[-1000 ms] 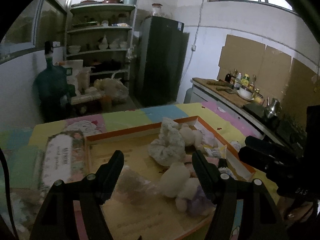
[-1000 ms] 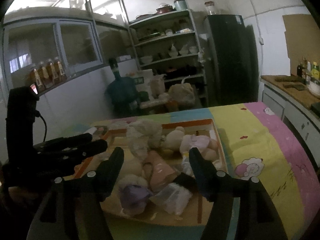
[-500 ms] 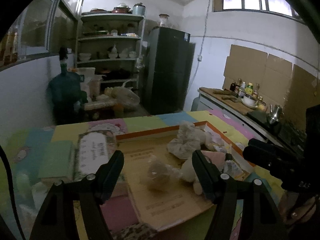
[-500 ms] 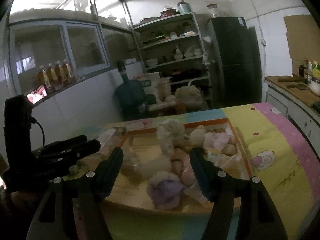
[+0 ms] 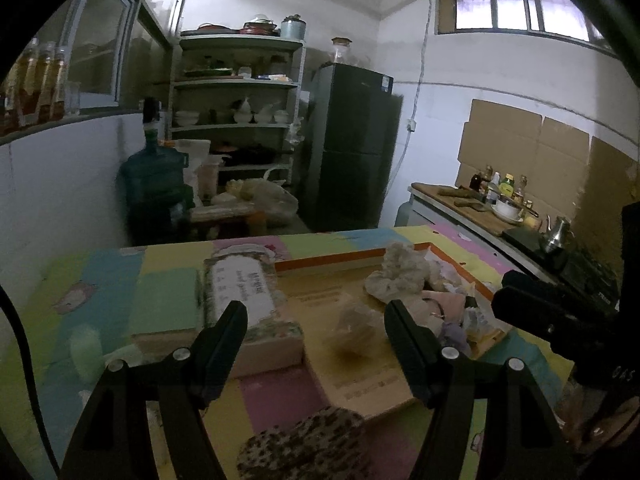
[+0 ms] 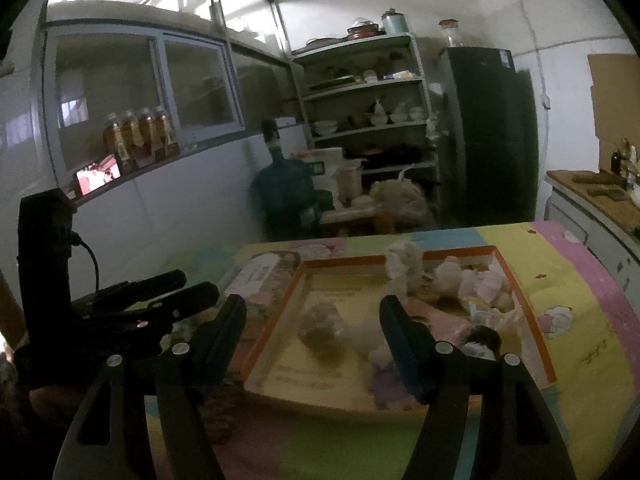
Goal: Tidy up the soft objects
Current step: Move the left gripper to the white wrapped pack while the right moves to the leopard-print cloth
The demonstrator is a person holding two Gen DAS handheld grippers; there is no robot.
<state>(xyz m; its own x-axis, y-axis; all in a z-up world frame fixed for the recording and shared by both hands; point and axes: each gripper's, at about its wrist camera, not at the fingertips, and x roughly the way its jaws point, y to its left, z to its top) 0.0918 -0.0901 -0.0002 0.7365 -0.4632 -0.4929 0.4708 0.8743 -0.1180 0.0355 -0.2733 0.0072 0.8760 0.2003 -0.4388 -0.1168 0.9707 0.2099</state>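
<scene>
My left gripper (image 5: 314, 328) hangs over the table, fingers spread, nothing between them. My right gripper (image 6: 312, 322) likewise: fingers spread and empty. The soft toys (image 6: 452, 280) lie heaped in the orange-rimmed tray (image 6: 400, 261), centre right of the right view; a blurred one (image 5: 356, 326) sits apart on the tray floor. A box (image 5: 248, 300) lies beside the tray's left edge. A spotted cloth (image 5: 304, 448) is at the lower centre of the left view.
</scene>
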